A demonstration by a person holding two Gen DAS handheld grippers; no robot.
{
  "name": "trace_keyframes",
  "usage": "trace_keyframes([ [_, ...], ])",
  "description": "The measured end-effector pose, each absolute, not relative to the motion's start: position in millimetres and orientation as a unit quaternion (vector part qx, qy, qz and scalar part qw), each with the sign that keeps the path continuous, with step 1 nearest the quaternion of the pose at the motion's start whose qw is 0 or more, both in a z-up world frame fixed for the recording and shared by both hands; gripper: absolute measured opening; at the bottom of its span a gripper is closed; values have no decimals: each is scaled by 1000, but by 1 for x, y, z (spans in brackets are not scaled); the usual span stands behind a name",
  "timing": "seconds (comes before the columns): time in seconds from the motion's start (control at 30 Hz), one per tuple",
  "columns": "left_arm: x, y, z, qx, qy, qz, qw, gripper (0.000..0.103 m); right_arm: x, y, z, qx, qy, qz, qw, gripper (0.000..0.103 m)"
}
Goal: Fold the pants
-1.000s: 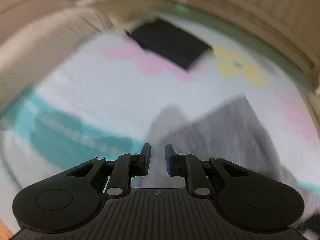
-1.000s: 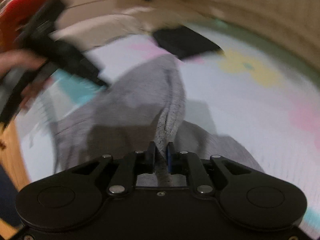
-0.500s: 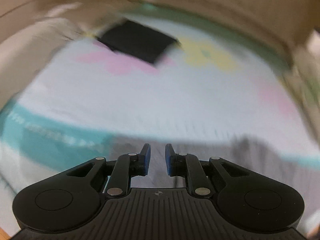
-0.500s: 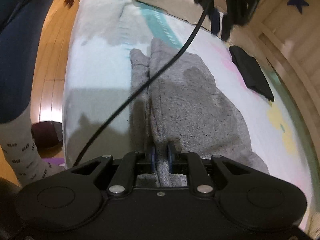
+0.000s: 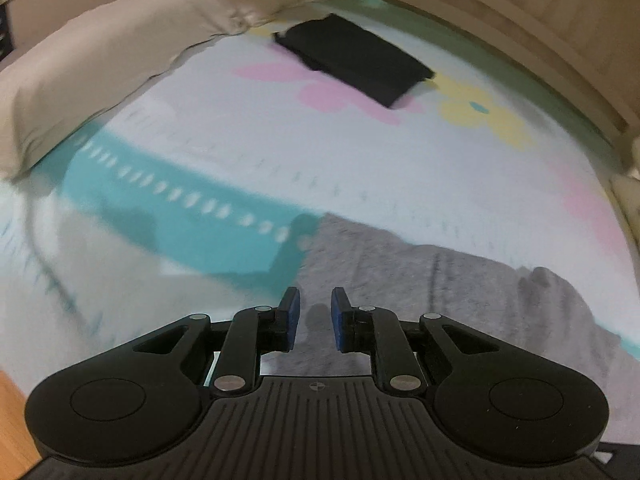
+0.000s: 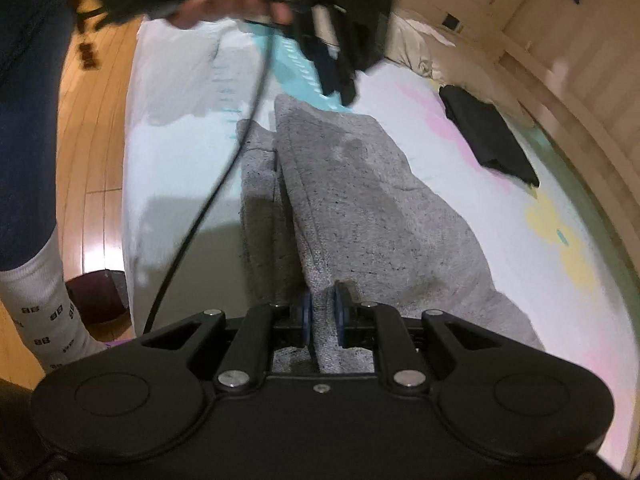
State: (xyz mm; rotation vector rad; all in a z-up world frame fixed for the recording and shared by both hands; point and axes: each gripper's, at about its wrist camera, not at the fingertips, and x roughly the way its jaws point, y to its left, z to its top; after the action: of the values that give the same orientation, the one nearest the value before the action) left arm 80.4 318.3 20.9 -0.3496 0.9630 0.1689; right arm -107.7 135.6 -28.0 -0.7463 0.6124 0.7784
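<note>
The grey pants [image 6: 360, 200] lie along the bed, folded lengthwise with one leg over the other. My right gripper [image 6: 321, 312] is shut on a pinch of the grey fabric at the near end. My left gripper [image 5: 315, 308] is open and empty, hovering just above the far end of the pants [image 5: 420, 292]. In the right wrist view the left gripper [image 6: 336, 72] hangs blurred above the pants' far end, held by a hand [image 6: 224, 4].
A folded black garment [image 5: 356, 58] lies far on the flowered sheet [image 5: 320, 152], also in the right wrist view [image 6: 488, 136]. A beige pillow [image 5: 88, 80] is at the left. A cable [image 6: 208, 208] crosses the pants. The bed edge, wooden floor [image 6: 96, 128] and my leg [image 6: 24, 160] are left.
My left gripper swung back over the pants' far end and dropped closer to the fabric, still open. My right gripper kept its hold on the fabric.
</note>
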Motion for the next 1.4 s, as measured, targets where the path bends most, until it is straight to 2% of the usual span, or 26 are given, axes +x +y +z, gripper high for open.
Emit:
trace_keyframes([
  [0.1,75,318,13,-167,475,83,860,18,-100,134,-30,-332,305,363,816,20],
  [0.2,75,316,7,-169,483,76,856,26,-99,133,-30,-328,307,361,817,20],
  [0.6,75,329,1,-233,475,91,844,32,-100,136,-29,-326,309,356,820,20],
  [0.63,73,330,5,-226,470,98,848,40,-99,136,-28,-325,309,356,820,20],
  [0.67,71,331,8,-216,468,103,851,55,-99,135,-28,-323,310,356,820,20],
  [0.73,68,331,9,-211,471,102,850,69,-97,135,-27,-318,313,357,821,20],
  [0.9,66,326,1,-225,490,78,839,69,-95,136,-29,-319,316,357,819,20],
  [1.03,72,324,-10,-254,496,59,828,67,-96,136,-30,-322,314,357,819,20],
  [1.1,75,322,-12,-258,498,64,825,53,-96,137,-30,-323,314,356,819,20],
  [1.17,76,317,-10,-243,500,80,827,32,-96,137,-30,-322,314,355,819,20],
  [1.23,74,311,-4,-220,484,84,843,18,-96,137,-30,-320,315,354,820,20],
  [1.4,57,306,21,-205,437,83,872,10,-95,136,-30,-316,316,353,822,20],
])
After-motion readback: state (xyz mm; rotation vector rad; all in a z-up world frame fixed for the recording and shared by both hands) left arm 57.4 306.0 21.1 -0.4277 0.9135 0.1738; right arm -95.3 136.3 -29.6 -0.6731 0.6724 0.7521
